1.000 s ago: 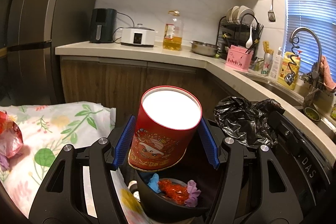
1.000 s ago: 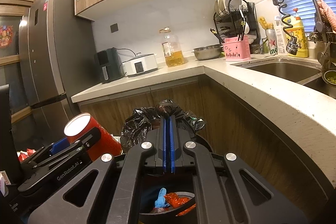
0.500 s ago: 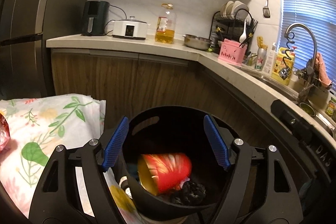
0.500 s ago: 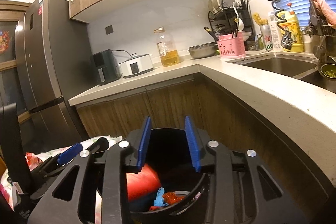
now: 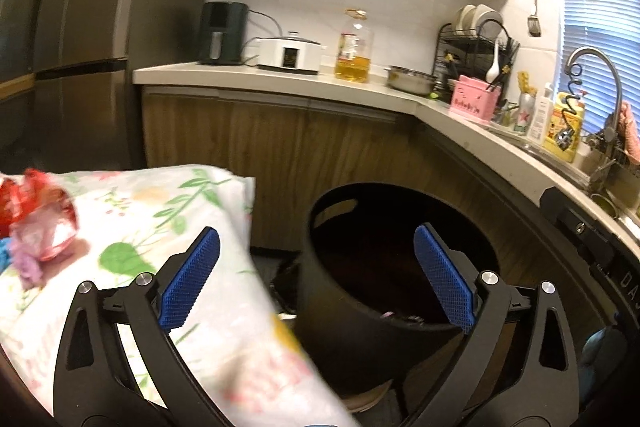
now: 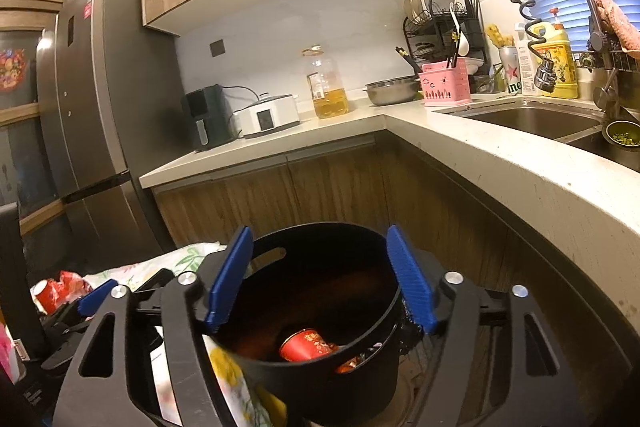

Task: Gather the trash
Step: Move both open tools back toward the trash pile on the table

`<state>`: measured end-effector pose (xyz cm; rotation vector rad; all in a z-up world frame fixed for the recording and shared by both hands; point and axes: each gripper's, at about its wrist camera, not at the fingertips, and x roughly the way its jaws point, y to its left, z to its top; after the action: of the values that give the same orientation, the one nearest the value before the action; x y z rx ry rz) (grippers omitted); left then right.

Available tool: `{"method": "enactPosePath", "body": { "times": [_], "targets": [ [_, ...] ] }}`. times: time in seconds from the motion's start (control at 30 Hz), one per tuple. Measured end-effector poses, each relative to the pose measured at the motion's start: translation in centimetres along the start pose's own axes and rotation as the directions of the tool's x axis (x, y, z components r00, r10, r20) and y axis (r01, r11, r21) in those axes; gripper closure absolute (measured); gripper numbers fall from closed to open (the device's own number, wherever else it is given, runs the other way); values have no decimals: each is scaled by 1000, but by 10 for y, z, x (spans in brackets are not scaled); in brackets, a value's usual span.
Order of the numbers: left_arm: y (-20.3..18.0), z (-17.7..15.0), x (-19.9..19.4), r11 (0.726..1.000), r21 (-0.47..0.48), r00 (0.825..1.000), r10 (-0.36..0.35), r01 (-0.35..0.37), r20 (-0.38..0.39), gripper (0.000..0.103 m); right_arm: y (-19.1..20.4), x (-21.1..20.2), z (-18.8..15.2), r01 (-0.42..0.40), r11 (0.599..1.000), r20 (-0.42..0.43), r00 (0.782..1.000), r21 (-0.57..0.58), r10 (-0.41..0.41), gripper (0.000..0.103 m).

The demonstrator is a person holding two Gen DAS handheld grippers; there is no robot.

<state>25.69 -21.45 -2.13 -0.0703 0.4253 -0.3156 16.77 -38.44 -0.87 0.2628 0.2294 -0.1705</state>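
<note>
White letters "DA" stand on the dark appliance front (image 5: 608, 267) under the counter; other labels are unreadable.

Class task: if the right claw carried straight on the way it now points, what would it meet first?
Most likely the black trash bin: the right claw, its jaws opening and empty, points slightly downward at the bin's open mouth. Depth is unclear, so the far inner wall seems likeliest.
</note>
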Motion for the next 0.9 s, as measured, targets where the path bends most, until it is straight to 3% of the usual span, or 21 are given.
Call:
{"method": "enactPosePath", "body": {
  "times": [0.2,0.5,0.73,0.9],
  "targets": [
    [15,-7,-36,996,13,996,82,-83,41,7,13,-17,-8,-15,1000,3,1000,0,15,27],
    [56,-21,-82,982,-49,980,186,-182,75,7,39,-33,-22,-48,999,-4,999,-14,48,27],
    [95,-33,-112,953,-96,952,294,-286,87,7,80,-40,-36,-129,990,-15,992,-51,128,27],
    [136,-45,-138,911,-146,912,401,-386,85,7,113,-38,-48,-202,977,-46,979,-70,199,27]
  ]
}}
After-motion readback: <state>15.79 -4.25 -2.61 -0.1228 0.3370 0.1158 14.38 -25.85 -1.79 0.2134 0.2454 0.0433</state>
